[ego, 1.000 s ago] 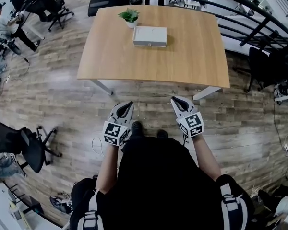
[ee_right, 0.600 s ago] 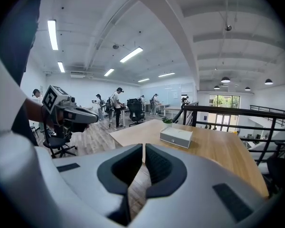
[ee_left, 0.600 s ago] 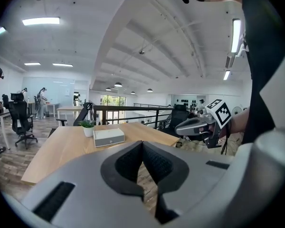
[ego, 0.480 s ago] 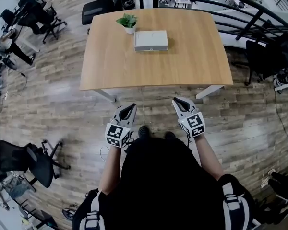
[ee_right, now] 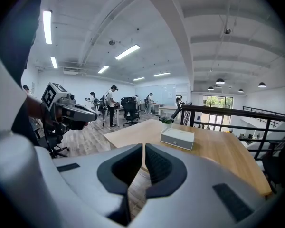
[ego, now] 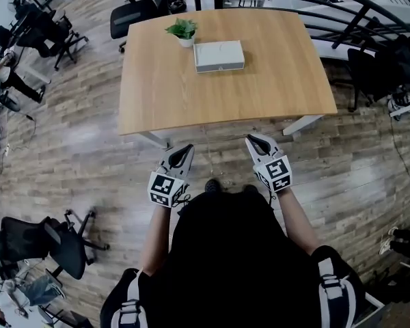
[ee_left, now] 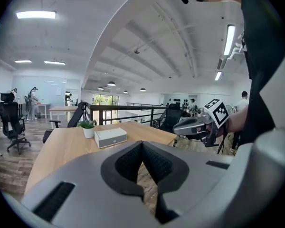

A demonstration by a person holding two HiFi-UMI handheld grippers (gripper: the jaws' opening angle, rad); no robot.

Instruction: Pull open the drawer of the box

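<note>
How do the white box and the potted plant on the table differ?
The box is low, flat and pale grey; the potted plant is upright, with green leaves in a white pot. The box lies nearer the person, the potted plant behind its left corner. Both rest on the wooden table.

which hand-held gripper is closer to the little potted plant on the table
Left, slightly. The left hand-held gripper is short of the table, straight in line with the plant; the right hand-held gripper sits further to the right.
</note>
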